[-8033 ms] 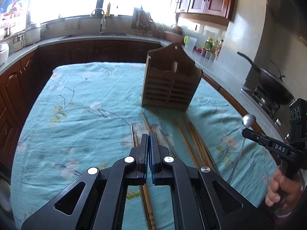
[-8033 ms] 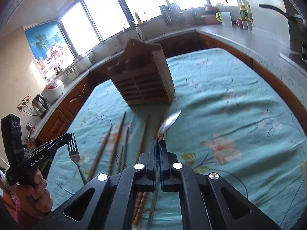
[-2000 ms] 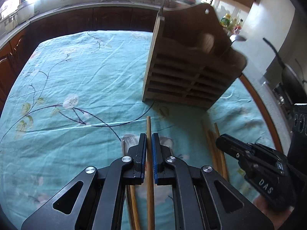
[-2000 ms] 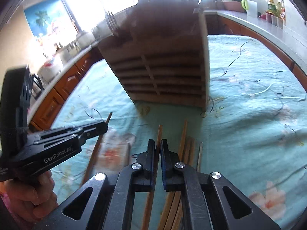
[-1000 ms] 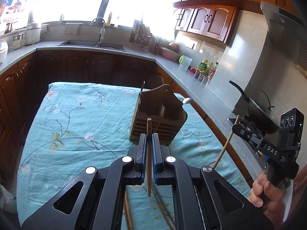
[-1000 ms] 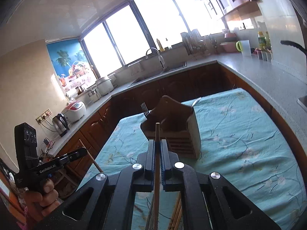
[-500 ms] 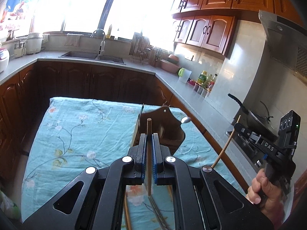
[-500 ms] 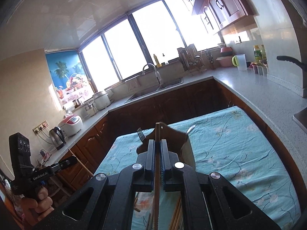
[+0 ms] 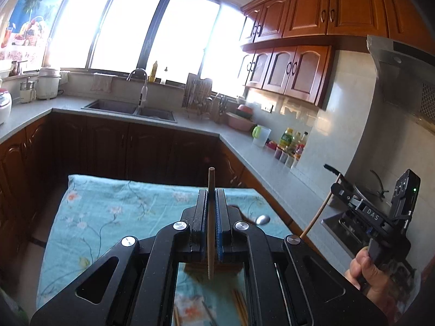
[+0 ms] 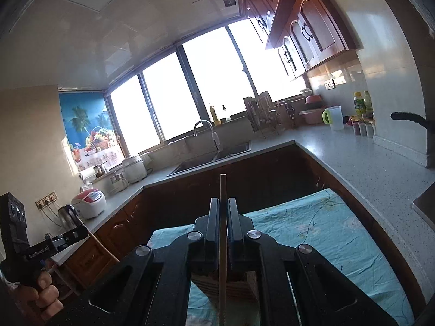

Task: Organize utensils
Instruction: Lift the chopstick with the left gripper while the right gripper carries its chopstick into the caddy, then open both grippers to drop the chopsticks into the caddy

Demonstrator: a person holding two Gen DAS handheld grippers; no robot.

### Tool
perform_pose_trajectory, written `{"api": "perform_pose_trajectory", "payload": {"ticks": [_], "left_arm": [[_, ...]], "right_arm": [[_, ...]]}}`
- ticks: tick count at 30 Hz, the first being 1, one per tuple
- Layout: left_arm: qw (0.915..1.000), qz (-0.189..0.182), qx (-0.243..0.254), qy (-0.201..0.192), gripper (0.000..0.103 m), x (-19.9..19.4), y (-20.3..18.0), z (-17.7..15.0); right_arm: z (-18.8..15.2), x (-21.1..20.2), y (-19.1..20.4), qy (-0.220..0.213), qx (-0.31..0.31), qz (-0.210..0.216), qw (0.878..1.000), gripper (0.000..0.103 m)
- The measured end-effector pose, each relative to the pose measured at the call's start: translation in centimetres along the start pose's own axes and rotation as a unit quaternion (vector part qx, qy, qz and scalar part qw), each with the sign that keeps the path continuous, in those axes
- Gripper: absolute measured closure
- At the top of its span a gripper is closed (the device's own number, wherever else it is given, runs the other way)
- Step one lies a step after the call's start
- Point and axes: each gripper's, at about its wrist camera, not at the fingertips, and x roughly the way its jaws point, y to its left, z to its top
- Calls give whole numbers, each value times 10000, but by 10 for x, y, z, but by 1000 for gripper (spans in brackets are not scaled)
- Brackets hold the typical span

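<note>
The left tool (image 9: pixel 211 217) grips one chopstick (image 9: pixel 211 190) upright above the wooden holder (image 9: pixel 212 267); the right tool (image 10: pixel 223 217) clamps another chopstick (image 10: pixel 223 190) likewise. Each stick is best lowered plumb, tip first, into a slot of the holder on the worktop (image 9: pixel 108 212), released only once seated.
</note>
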Motion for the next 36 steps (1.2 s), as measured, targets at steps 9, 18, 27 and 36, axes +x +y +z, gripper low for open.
{"api": "perform_pose_trajectory", "payload": {"ticks": [9,18,27,36], "left_arm": [[9995,18,-113,-293,99,44,5,31],[9993,202,-279,135,99,102,20,-5],[9971,314,-381,573,99,131,30,-43],[9972,340,-304,591,99,133,28,-45]], "right_arm": [[28,38,-2,-470,-71,-251,9986,98],[-12,81,-12,-339,-182,-476,9981,98],[-52,101,-33,70,36,-515,9986,98],[-57,103,-39,356,78,-499,9981,98]]}}
